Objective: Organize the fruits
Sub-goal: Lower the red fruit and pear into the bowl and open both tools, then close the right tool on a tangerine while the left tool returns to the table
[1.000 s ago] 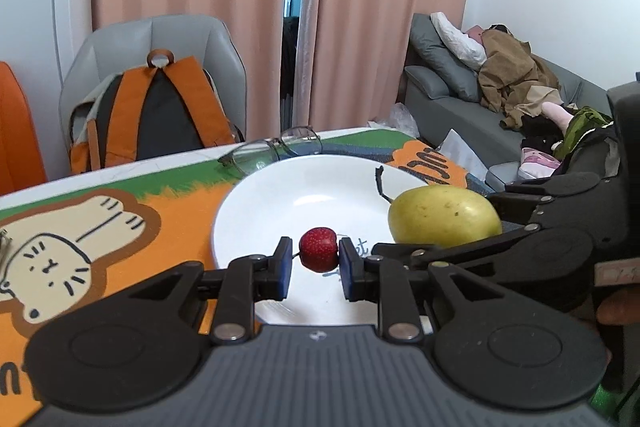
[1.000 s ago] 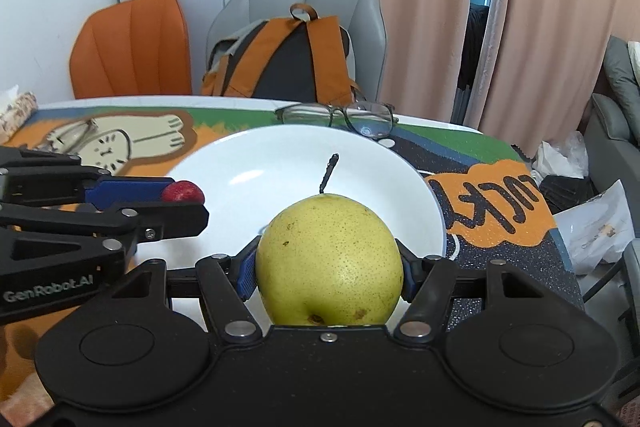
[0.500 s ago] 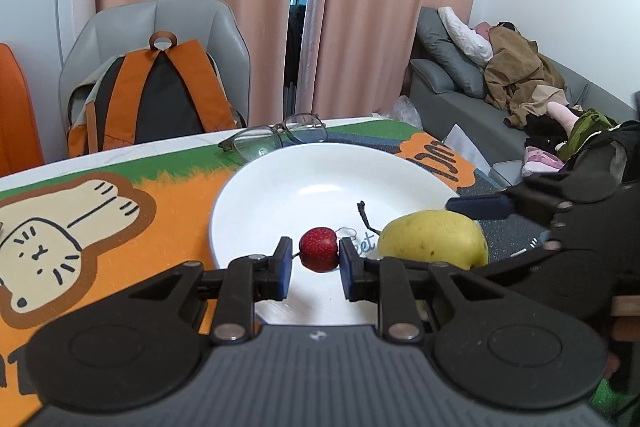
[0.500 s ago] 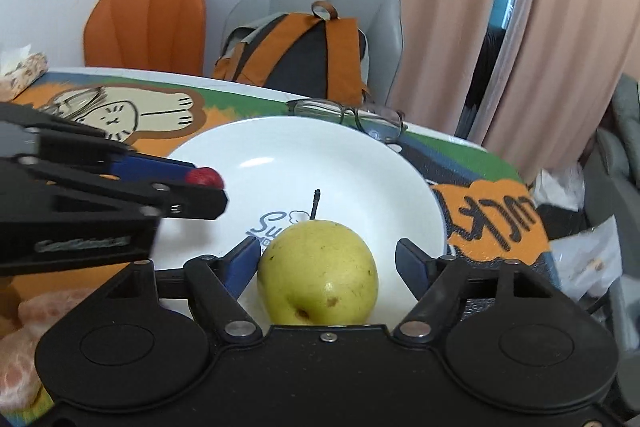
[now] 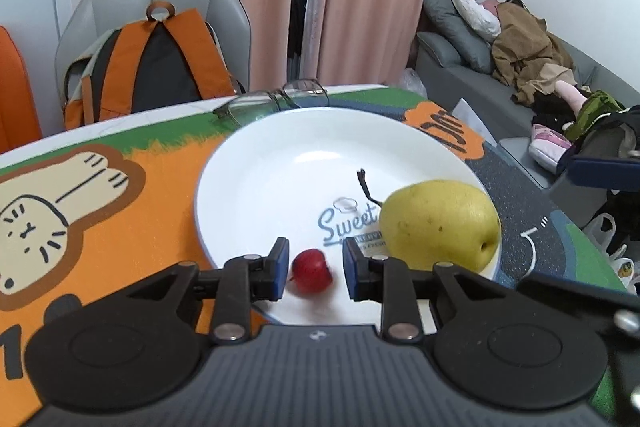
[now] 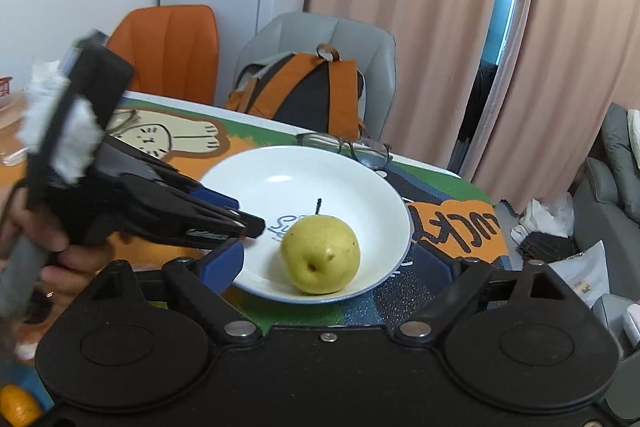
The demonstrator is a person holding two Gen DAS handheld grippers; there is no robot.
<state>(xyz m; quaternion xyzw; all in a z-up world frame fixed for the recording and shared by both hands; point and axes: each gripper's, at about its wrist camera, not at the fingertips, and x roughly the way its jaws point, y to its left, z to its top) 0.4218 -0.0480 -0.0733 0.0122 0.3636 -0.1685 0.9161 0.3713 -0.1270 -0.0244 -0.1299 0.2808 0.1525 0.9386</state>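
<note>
A yellow-green pear (image 5: 438,223) (image 6: 320,254) rests on the near right part of a white plate (image 5: 280,163) (image 6: 276,163). My right gripper (image 6: 330,261) has its jaws opening wide; the pear sits between them, clear of both pads. In the left wrist view only one blue pad of the right gripper (image 5: 600,171) shows at the right edge. A small red fruit (image 5: 311,270), slightly blurred, lies over the plate's near rim. My left gripper (image 5: 316,263) (image 6: 240,223) straddles it with jaws opening and a gap on each side.
Folded glasses (image 5: 276,99) (image 6: 348,147) lie past the plate's far rim. An orange backpack (image 5: 148,67) sits on a grey chair behind the table. A sofa (image 5: 480,75) piled with clothes stands right. A hand (image 6: 60,255) holds the left gripper. An orange fruit (image 6: 16,403) shows bottom left.
The right gripper let go of the pear, opened wide and drew back upward; the pear now sits on the plate. The left gripper's pads parted from the red fruit.
</note>
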